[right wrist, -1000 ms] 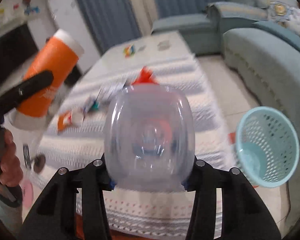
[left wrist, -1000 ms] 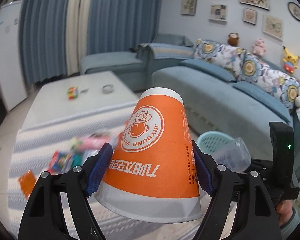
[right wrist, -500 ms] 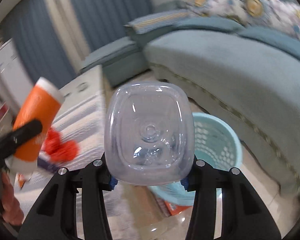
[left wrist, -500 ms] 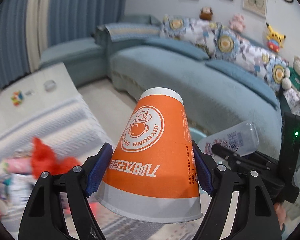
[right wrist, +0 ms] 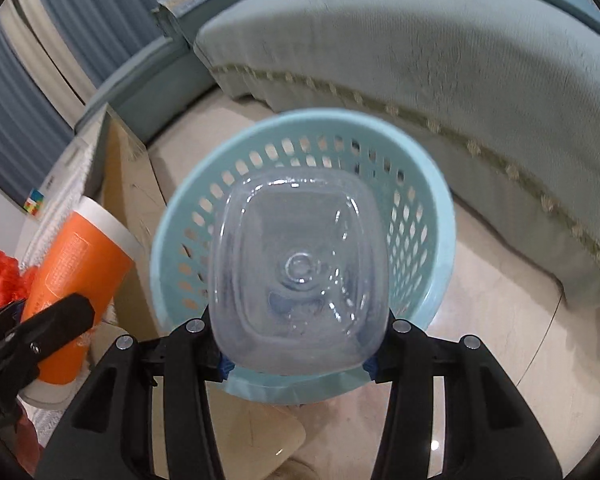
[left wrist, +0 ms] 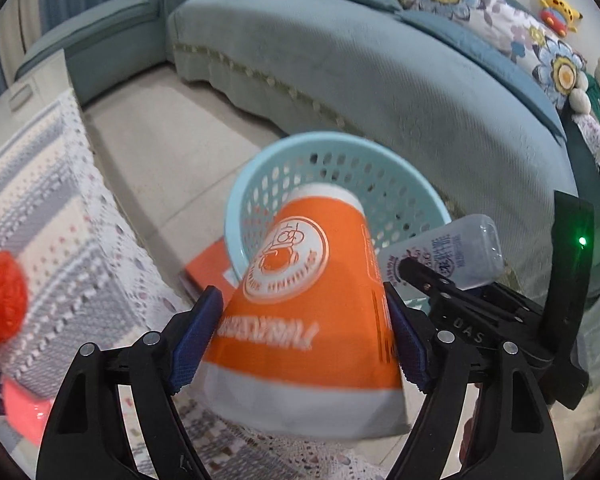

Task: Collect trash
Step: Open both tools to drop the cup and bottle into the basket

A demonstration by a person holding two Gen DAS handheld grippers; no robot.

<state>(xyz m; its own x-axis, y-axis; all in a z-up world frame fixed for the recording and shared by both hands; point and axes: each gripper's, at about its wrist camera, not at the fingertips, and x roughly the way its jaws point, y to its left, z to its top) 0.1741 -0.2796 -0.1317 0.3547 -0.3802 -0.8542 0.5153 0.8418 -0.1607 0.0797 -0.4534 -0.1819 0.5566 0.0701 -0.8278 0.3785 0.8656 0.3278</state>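
Close up, the left gripper (left wrist: pixel 300 336) has its blue pads (left wrist: pixel 196 338) on either side of an upside-down orange paper cup (left wrist: pixel 308 312), which looks blurred and tilted, so the grip may be loosening. Just beside it, the right gripper (right wrist: pixel 296 360) clamps a clear plastic bottle (right wrist: pixel 296 272), base toward the camera. Both hang above a pale blue perforated waste basket (right wrist: pixel 440 216) standing on the tiled floor (right wrist: pixel 492 312) between a grey-blue sofa (left wrist: pixel 400 60) and a table draped in a patterned cloth (left wrist: pixel 48 216).
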